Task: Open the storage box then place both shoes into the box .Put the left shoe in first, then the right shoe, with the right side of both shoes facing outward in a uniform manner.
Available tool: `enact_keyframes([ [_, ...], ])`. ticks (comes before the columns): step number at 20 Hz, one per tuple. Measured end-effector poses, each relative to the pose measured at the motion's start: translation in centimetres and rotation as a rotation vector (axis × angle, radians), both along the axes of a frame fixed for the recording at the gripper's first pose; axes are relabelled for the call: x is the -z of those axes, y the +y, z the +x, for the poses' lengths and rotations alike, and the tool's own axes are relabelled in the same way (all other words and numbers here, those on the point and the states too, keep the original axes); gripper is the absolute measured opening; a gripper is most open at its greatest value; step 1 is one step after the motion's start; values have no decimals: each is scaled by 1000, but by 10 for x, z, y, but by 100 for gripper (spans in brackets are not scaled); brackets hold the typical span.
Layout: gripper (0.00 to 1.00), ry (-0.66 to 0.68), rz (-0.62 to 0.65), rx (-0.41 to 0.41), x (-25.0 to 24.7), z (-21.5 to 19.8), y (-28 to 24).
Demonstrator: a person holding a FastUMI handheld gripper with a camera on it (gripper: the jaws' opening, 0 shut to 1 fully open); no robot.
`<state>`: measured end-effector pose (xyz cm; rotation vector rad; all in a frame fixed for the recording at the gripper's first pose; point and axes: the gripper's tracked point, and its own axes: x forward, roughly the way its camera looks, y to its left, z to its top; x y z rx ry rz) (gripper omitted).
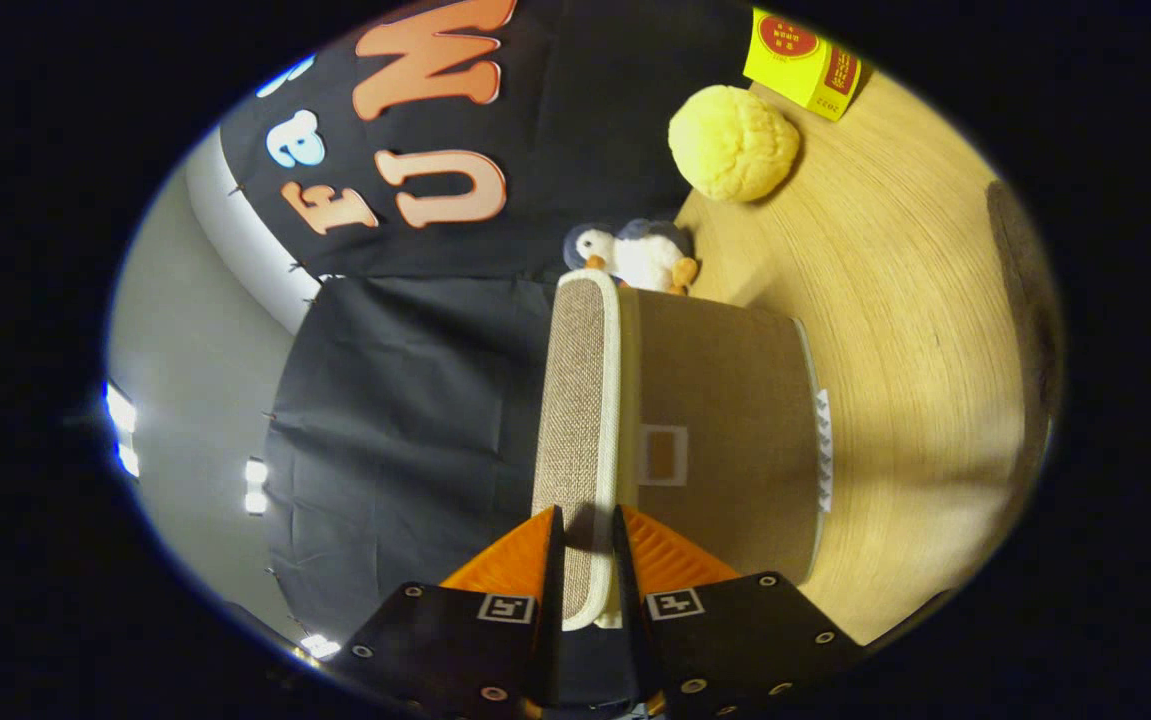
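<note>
— Wooden tabletop point(915, 300) under black cloth walls; where's the storage box point(725, 420)?

— Directly ahead of the gripper point(587, 535), seen rolled sideways. Its fabric lid point(575, 420) runs between the fingers, which are nearly closed and pinching the lid's pale edge from both faces.

— How will it handle?

— Light, I'd judge. Woven fabric over a stiff panel, so it should swing without sagging. Gripping the rim looks sound; the weave gives friction.

— Anything nearby?

— A plush penguin point(635, 255) just beyond the box, a yellow ball point(733, 143) and yellow carton point(803, 60) farther off.
</note>
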<state>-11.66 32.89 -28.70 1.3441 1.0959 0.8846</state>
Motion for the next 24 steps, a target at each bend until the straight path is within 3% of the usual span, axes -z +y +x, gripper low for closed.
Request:
enact_keyframes([
  [2,21,-14,44,-2,-21,3,2],
  [8,20,-185,40,-66,-81,1,32],
  [11,20,-254,-46,-127,-82,-8,57],
  [24,23,-401,-94,-209,-136,-28,172],
])
